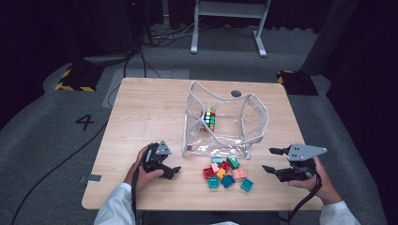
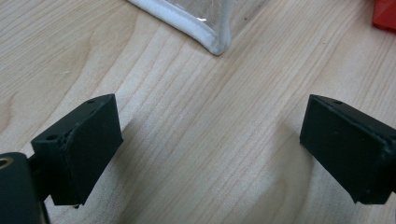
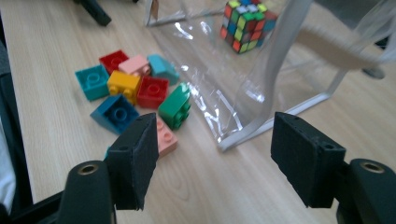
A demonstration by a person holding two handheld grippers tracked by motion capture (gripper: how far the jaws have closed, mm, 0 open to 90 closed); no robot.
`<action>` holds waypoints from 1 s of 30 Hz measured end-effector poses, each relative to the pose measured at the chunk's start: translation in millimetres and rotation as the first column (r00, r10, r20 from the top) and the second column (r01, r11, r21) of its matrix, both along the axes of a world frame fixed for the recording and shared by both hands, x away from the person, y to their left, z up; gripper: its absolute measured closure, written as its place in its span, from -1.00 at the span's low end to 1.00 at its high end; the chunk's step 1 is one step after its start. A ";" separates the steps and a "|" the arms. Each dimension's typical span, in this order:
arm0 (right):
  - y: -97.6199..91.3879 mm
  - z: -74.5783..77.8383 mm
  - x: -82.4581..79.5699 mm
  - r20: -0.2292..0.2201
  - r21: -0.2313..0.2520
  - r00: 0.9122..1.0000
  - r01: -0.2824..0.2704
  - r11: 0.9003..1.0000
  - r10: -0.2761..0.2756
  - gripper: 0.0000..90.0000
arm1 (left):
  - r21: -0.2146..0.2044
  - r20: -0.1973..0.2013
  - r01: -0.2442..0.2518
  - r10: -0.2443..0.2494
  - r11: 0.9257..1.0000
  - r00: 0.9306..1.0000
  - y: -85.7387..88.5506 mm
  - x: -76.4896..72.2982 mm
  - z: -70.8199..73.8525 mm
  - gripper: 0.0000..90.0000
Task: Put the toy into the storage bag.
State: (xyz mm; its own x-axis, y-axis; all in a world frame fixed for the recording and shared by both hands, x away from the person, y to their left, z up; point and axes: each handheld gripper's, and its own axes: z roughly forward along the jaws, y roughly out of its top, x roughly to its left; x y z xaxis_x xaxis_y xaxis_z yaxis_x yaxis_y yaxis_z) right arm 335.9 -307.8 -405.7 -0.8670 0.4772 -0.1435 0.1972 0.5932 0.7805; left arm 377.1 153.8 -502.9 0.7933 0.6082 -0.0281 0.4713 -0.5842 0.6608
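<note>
A clear plastic bag [image 1: 225, 124] with white trim stands open at the table's middle, and a Rubik's cube [image 1: 209, 119] sits inside it. Several toy bricks [image 1: 227, 172] in red, yellow, green, pink and teal lie in a loose pile just in front of the bag. My left gripper [image 1: 172, 171] rests low to the left of the pile, open over bare wood [image 2: 212, 135], with the bag's corner [image 2: 210, 39] ahead of it. My right gripper [image 1: 272, 160] hovers to the right of the pile, open and holding nothing [image 3: 215, 149]. A green brick [image 3: 175, 106] and a pink brick [image 3: 166, 140] lie close to its left jaw.
The wooden table [image 1: 145, 112] has bare room on its left half and behind the bag. A dark round spot [image 1: 236, 93] marks the far side. Beyond the table are a grey floor, cables and a white frame [image 1: 230, 23].
</note>
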 end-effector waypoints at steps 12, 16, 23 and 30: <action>5.6 -73.5 -20.0 -0.148 0.066 0.989 -0.007 0.998 0.017 -0.23 | -0.001 -0.005 -0.002 0.002 1.000 1.000 -0.1 -0.4 0.0 -0.88; 15.9 -88.2 -24.2 -0.171 0.040 0.985 -0.025 0.999 0.032 -0.24 | 0.000 -0.005 -0.004 0.004 1.000 1.000 -0.1 -0.7 0.1 -0.88; 30.6 -96.0 -27.1 -0.174 0.037 0.984 -0.026 0.999 0.032 -0.23 | 0.000 -0.005 -0.004 0.004 1.000 1.000 -0.1 -0.7 0.1 -0.88; 37.0 -96.0 -27.6 -0.162 0.042 0.986 -0.021 0.999 0.028 -0.23 | 0.000 -0.006 -0.004 0.004 1.000 1.000 -0.1 -0.7 0.1 -0.88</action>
State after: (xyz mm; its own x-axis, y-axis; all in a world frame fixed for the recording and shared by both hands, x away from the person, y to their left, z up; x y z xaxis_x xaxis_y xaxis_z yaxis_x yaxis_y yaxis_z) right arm 308.3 -270.8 -501.7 -0.8888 0.4579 0.0195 0.3095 0.5682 0.7625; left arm 376.4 153.7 -502.8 0.7904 0.6117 -0.0328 0.4776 -0.5818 0.6583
